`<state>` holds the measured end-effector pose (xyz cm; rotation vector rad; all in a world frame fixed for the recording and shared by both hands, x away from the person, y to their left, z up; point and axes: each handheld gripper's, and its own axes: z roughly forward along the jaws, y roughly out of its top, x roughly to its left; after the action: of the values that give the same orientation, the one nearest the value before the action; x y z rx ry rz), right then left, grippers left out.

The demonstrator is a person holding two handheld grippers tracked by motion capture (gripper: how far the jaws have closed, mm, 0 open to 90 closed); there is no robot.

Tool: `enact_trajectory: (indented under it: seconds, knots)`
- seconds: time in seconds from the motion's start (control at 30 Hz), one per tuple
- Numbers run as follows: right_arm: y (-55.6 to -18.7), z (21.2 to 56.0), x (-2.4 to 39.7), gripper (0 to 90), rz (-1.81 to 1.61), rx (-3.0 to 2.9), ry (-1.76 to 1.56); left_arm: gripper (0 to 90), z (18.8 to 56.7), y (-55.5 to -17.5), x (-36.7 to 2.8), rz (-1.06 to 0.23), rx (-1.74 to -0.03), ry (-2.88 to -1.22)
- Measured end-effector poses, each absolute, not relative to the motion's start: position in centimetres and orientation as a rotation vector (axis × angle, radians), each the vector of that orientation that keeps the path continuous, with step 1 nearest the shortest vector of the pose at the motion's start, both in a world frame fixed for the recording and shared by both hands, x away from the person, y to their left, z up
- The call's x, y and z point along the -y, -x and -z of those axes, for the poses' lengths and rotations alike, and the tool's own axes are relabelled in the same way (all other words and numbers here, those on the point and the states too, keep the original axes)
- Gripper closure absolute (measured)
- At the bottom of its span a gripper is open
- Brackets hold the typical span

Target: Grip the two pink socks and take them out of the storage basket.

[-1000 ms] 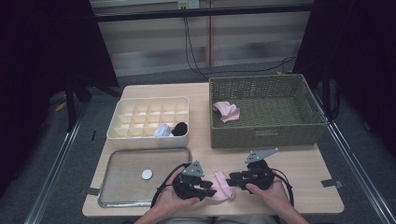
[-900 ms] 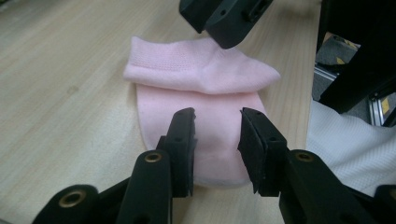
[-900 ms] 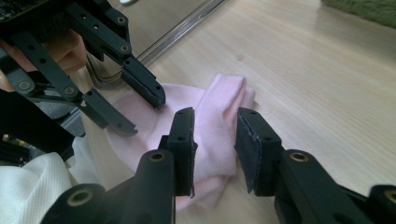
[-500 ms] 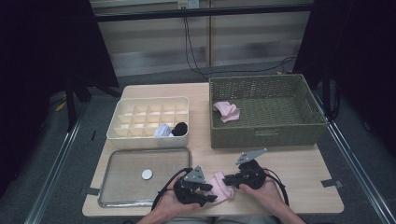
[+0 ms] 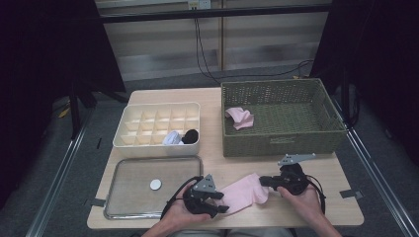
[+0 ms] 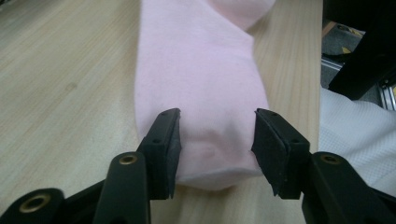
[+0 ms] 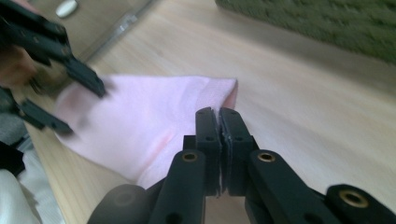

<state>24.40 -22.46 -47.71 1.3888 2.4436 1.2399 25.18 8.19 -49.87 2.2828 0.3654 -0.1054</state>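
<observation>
On the wooden table, in front of the green wicker basket, a pink sock lies flat, the right gripper clamped on 1 end, the left gripper just opened, jaws straddling the other.

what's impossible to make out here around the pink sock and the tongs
- Right tongs: whether any edge of the pink sock is pinched; right gripper view, the closed jaws hide it.
- Left tongs: whether the pads touch the sock's sides; left gripper view, too close to tell.
- Small white disc on the tray: too small in the high view.
</observation>
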Motion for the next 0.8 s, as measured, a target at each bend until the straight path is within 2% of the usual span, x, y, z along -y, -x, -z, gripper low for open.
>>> enact_trajectory:
  seconds: [0.17,0.23,0.37,0.43,0.57,0.8]
  knots:
    - [-23.6,48.8,23.7,87.6,-1.158,-2.470,-1.433,45.5,49.7,-25.8,-7.8,0.119,-0.372,-2.289]
    - [-23.8,49.1,23.6,80.7,-1.131,-2.482,-1.438,40.9,49.5,-26.1,-7.7,0.110,-0.405,-2.291]
    - [-24.0,48.8,23.9,74.2,-1.169,-2.443,-1.430,44.5,48.4,-26.1,-8.6,0.123,-0.422,-2.227]
    - [-23.8,48.4,23.9,75.6,-1.223,-2.431,-1.413,51.1,47.9,-25.9,-9.2,0.147,-0.449,-2.197]
    - [-23.5,48.6,22.8,80.3,-1.227,-2.494,-1.378,58.5,48.4,-25.6,-9.4,0.146,-0.457,-2.245]
    - [-23.6,49.5,21.1,81.9,-1.145,-2.586,-1.331,56.0,49.5,-25.4,-8.7,0.111,-0.444,-2.305]
